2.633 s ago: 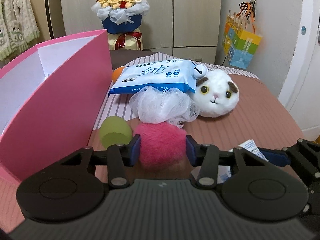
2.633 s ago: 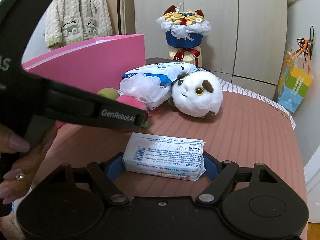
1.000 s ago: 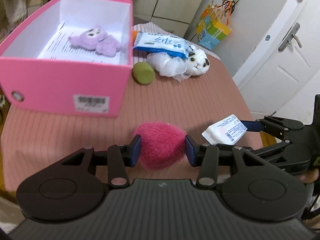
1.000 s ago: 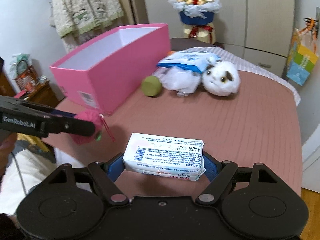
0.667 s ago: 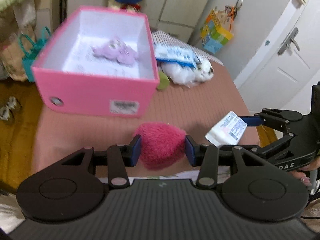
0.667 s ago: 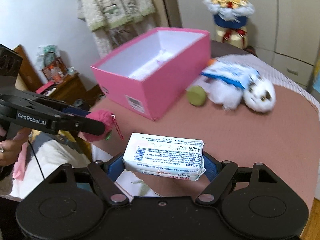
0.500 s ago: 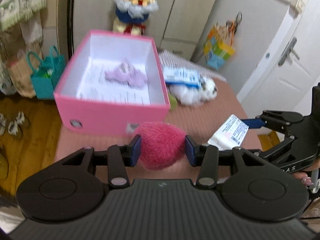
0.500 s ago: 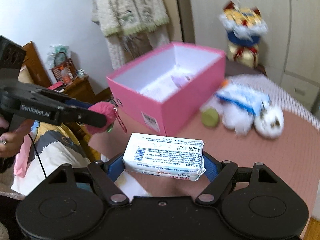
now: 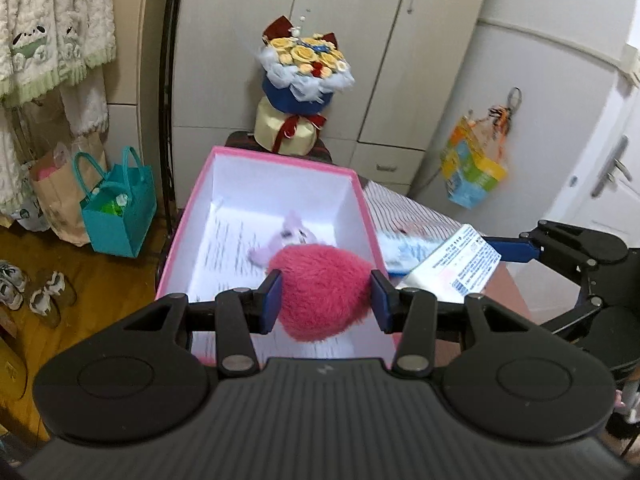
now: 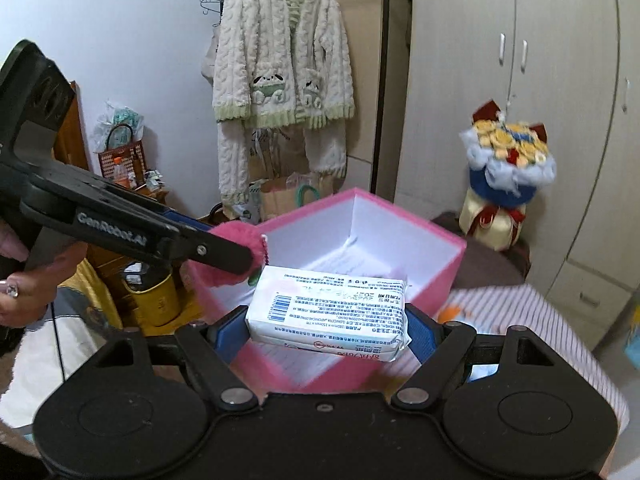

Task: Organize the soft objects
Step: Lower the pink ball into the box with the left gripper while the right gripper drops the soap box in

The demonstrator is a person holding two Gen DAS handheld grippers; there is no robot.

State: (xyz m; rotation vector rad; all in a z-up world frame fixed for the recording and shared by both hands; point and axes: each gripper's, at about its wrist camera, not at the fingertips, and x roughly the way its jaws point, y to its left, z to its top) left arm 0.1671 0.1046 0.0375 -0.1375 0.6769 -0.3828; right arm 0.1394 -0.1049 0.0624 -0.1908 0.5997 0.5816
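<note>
My left gripper point(image 9: 325, 300) is shut on a fluffy pink pompom point(image 9: 320, 290) and holds it in the air over the near end of the open pink box point(image 9: 362, 200). A small lilac plush toy point(image 9: 290, 236) lies inside the box on printed paper. My right gripper point(image 10: 326, 330) is shut on a white tissue pack point(image 10: 328, 312), held above the box's near corner point(image 10: 320, 372). In the left wrist view the tissue pack point(image 9: 456, 260) hangs just right of the box, and in the right wrist view the pompom point(image 10: 236, 242) sits at the box's left rim.
A flower bouquet point(image 9: 302, 92) stands behind the box. A blue wipes packet point(image 9: 404, 246) lies blurred on the striped cloth right of the box. A teal bag point(image 9: 116, 208) and a paper bag stand on the wooden floor at left. A cardigan point(image 10: 280, 76) hangs on the wall.
Both grippers have risen and swung forward over the pink box, each still holding its object. The box's inside now lies right under the pompom, and the table items have dropped out of view.
</note>
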